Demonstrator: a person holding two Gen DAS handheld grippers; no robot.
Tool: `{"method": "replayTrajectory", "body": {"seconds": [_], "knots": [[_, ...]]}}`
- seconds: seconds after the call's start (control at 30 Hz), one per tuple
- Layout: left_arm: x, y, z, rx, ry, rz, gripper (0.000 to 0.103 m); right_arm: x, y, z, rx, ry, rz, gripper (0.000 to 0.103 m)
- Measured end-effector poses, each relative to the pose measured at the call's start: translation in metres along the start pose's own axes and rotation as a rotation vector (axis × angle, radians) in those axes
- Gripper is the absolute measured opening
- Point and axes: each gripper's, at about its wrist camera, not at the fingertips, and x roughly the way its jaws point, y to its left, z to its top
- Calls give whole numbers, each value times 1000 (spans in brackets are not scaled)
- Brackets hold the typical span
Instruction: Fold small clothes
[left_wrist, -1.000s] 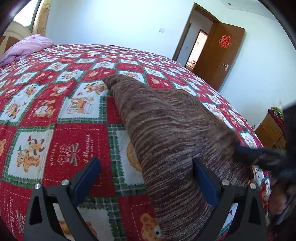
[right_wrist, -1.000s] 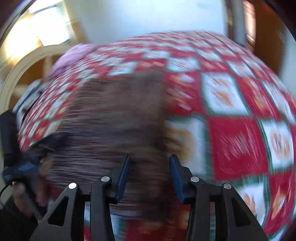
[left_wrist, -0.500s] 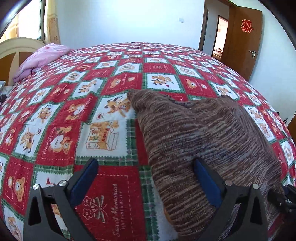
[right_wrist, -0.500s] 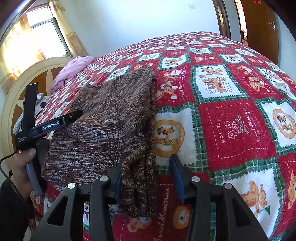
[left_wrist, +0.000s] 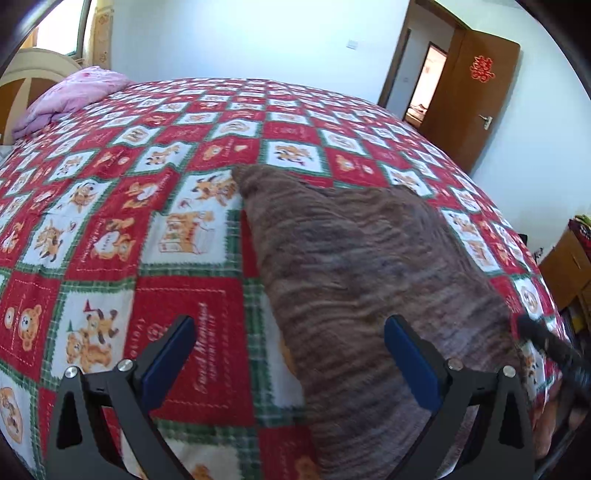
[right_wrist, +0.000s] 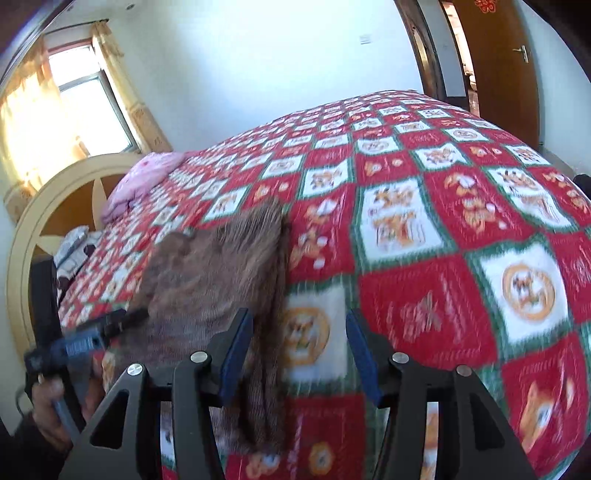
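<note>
The brown striped knit garment lies folded on the red, white and green patchwork bedspread, near the bed's near edge, its long folded side running away from me toward the middle of the bed and one narrow corner pointing up the bed. Seen from my right wrist, the same garment has its doubled edge hanging a little over the near edge of the bed. My left gripper hangs above the near part of it with jaws spread wide and nothing pressed between the blue pads; the cloth sits under the right-hand finger only. My right gripper has its jaws about half apart and they have just been opening; the garment's folded edge is by the left pad, though blur keeps me from telling whether it touches. In that view my left hand grips its tool at the garment's far side. A pink quilt is bunched at the head of the bed by the curved headboard, and a brown door stands open beyond the far corner.
</note>
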Motion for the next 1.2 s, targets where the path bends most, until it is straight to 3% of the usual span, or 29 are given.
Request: {"method": "replayTrajectory", "body": {"seconds": [0.17, 0.3, 0.57, 0.8, 0.93, 1.03, 1.2], "knots": [[12, -15, -4, 60, 9, -11, 103, 31, -11, 32, 33, 85, 71, 62], [22, -9, -4, 21, 35, -51, 103, 62, -12, 49, 52, 126, 112, 62], [24, -9, -7, 34, 26, -64, 103, 116, -2, 58, 28, 183, 98, 62], [25, -7, -7, 27, 20, -82, 103, 128, 2, 63, 7, 167, 104, 62], [24, -5, -8, 22, 16, -94, 103, 128, 11, 58, -37, 173, 155, 61], [23, -4, -9, 18, 13, -105, 103, 130, 16, 57, -60, 178, 135, 58], [22, -2, -9, 9, 7, -141, 103, 137, 13, 60, -2, 197, 153, 37]]}}
